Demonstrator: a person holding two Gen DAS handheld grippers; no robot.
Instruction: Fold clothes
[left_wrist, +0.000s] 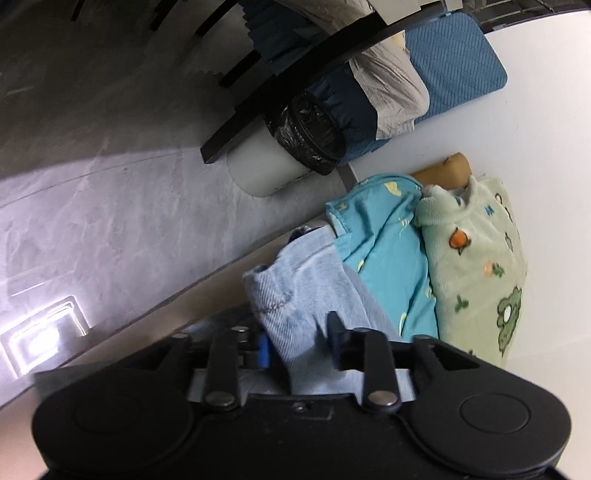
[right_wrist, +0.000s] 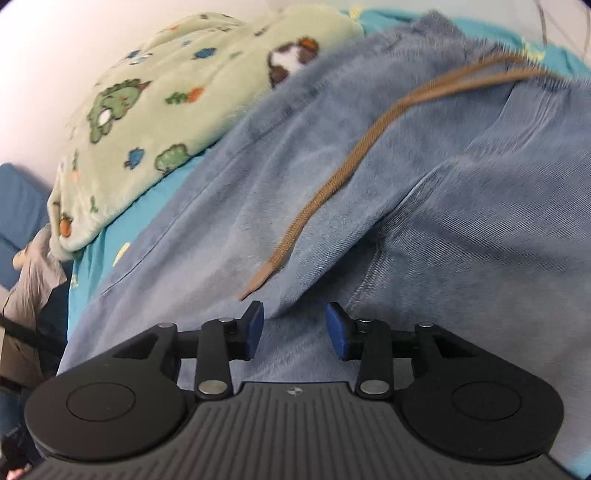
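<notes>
Right wrist view shows my right gripper (right_wrist: 294, 328) with its jaws parted to a middling gap, the blue pads (right_wrist: 255, 326) clear of the cloth, hanging just over the pale blue brushed-denim trousers (right_wrist: 369, 206). Nothing is pinched there. A tan woven drawstring (right_wrist: 325, 192) trails loose across the fabric toward my jaws.

In the left wrist view my left gripper (left_wrist: 299, 343) has a fold of the same trousers (left_wrist: 295, 291) lying between its jaws; the near pad is half hidden, but the cloth looks slack, so I judge it released rather than gripped. The trousers lie at the edge of the white surface (left_wrist: 546, 155), resting against a turquoise printed garment (left_wrist: 388, 254) and a light green fleece with dinosaur prints (left_wrist: 476, 266).

I read this as the let-go after a fold. To do it well I would lift both grippers straight off so no pad drags the layer askew. Then I would tuck the drawstring inside before the next fold, take the doubled edge at matching points, and keep the trousers off the neighbouring clothes.
</notes>
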